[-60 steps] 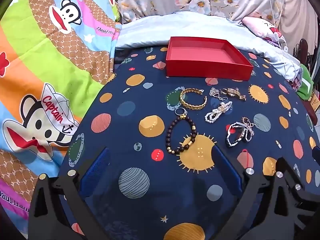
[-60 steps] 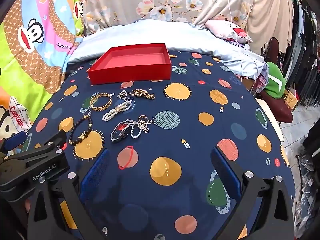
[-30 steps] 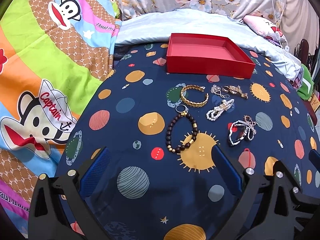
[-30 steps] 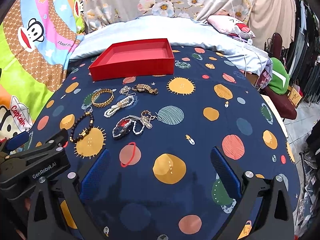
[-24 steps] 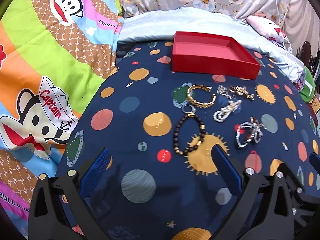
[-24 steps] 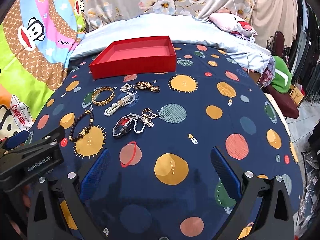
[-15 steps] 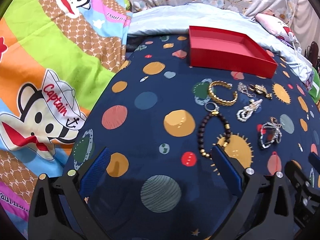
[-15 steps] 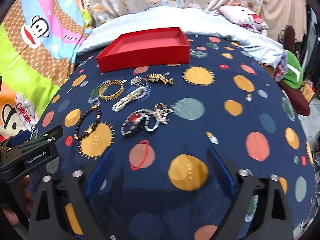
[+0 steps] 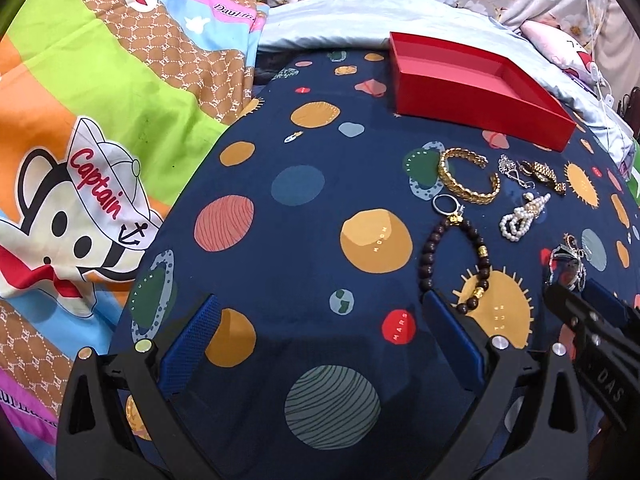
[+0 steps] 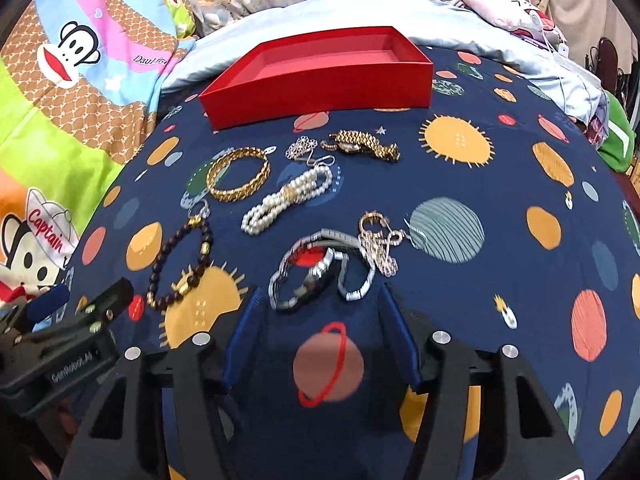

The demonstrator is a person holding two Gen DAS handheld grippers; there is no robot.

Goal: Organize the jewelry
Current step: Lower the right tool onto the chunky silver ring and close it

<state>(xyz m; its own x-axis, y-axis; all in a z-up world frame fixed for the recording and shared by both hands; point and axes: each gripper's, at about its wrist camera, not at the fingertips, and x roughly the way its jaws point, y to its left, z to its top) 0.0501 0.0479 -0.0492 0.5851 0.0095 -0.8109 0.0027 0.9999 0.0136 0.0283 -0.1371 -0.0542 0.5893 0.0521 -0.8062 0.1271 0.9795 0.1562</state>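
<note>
An empty red box [image 10: 320, 76] stands at the far side of a navy planet-print cloth [image 10: 500, 248]. Jewelry lies in front of it: a gold bangle [image 10: 238, 179], a pearl bracelet [image 10: 286, 200], a gold watch [image 10: 362, 145], a dark bead bracelet [image 10: 180, 264], a silver watch [image 10: 316, 274] and a gold chain [image 10: 378, 240]. My right gripper [image 10: 320, 300] is open, its fingertips just short of the silver watch. My left gripper [image 9: 320, 308] is open and empty, left of the bead bracelet [image 9: 454, 264]. The red box [image 9: 476, 88] shows far right there.
A cartoon monkey bedspread [image 9: 80, 140] lies left of the cloth. A pale blue quilt [image 10: 280, 20] and floral pillows lie behind the box. The left gripper's body [image 10: 60, 340] shows at the lower left of the right wrist view.
My right gripper has moved forward and left toward the silver watch, its jaws narrower than before. My left gripper has shifted left, so the jewelry now sits to its right.
</note>
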